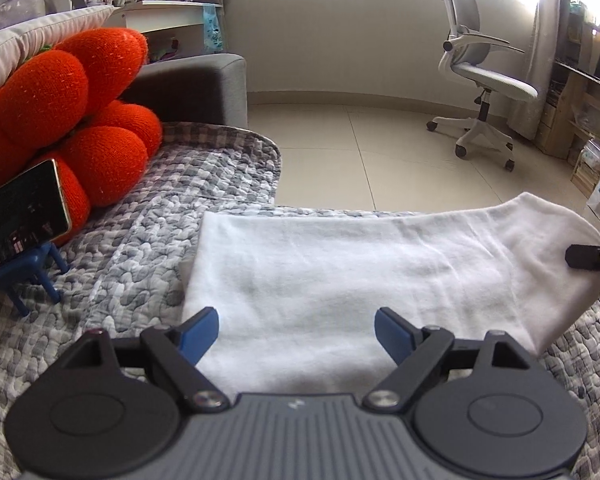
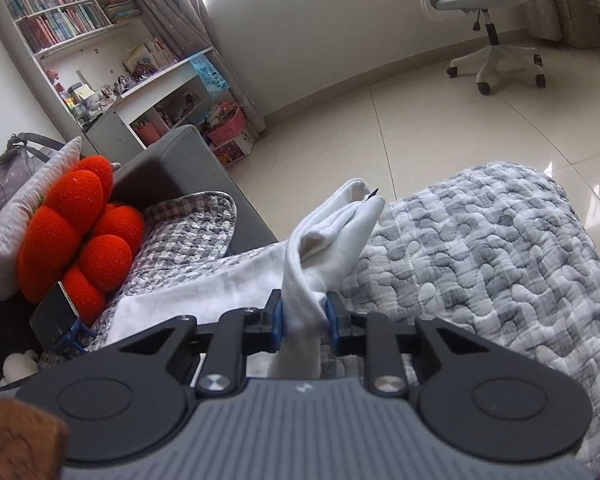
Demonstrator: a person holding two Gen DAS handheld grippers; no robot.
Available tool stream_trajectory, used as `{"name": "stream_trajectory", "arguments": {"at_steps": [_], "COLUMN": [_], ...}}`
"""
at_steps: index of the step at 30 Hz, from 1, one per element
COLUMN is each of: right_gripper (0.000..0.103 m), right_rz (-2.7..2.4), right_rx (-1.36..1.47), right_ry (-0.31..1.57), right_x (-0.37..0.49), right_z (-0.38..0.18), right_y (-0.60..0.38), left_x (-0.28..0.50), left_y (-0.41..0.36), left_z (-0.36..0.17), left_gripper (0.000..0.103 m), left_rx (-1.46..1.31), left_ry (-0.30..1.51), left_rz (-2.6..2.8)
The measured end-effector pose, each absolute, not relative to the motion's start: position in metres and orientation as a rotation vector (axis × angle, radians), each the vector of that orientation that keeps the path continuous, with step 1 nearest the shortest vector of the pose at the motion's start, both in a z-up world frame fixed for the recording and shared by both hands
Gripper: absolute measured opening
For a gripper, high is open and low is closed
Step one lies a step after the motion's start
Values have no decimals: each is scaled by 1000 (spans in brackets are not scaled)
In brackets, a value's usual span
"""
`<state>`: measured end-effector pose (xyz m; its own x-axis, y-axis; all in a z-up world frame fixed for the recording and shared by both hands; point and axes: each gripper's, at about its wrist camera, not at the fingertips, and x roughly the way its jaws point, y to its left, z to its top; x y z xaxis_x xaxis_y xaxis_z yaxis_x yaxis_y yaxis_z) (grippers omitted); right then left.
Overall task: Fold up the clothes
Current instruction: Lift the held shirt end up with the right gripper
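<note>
White cloth: a soft white cotton garment [image 1: 320, 268] lies spread on the grey-and-white checked quilted cover [image 1: 140, 248] of the sofa.
Left view, tongs: the left gripper [image 1: 296, 334] hangs over the near edge of the cloth, its blue pads wide apart and holding nothing.
Left view, axis: the cloth runs long from left to right across the picture; its right end is lifted toward a black finger [image 1: 588, 258] at the picture's right edge, I judge of the other tool.
Right view, tongs: the right gripper [image 2: 303, 318] is clamped on a bunched fold of the white cloth [image 2: 300, 276], which rises in front of it.
Right view, relation: the rest of the cloth trails away to the left, toward the orange knitted flower-shaped cushion [image 2: 76, 236].
Nearer hand: the right holds one end; the free left end lies nearer the left gripper.
Writing: none can be read; the book spines on the white shelf [image 2: 60, 20] are too small.
</note>
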<state>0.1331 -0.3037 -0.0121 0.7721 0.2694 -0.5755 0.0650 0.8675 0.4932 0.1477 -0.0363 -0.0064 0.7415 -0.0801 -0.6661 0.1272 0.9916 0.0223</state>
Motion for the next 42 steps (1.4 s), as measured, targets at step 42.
{"name": "stream_trajectory", "arguments": {"at_steps": [42], "right_gripper": [44], "right_rz": [248], "right_rx": [189], "right_ry": [625], "right_x": [142], "right_z": [-2], "right_y": [-253], "left_x": [163], "left_y": [-49], "left_z": [-20], "left_gripper": [86], "left_rx": [53], "left_ry": [756], "left_rz": [-134]}}
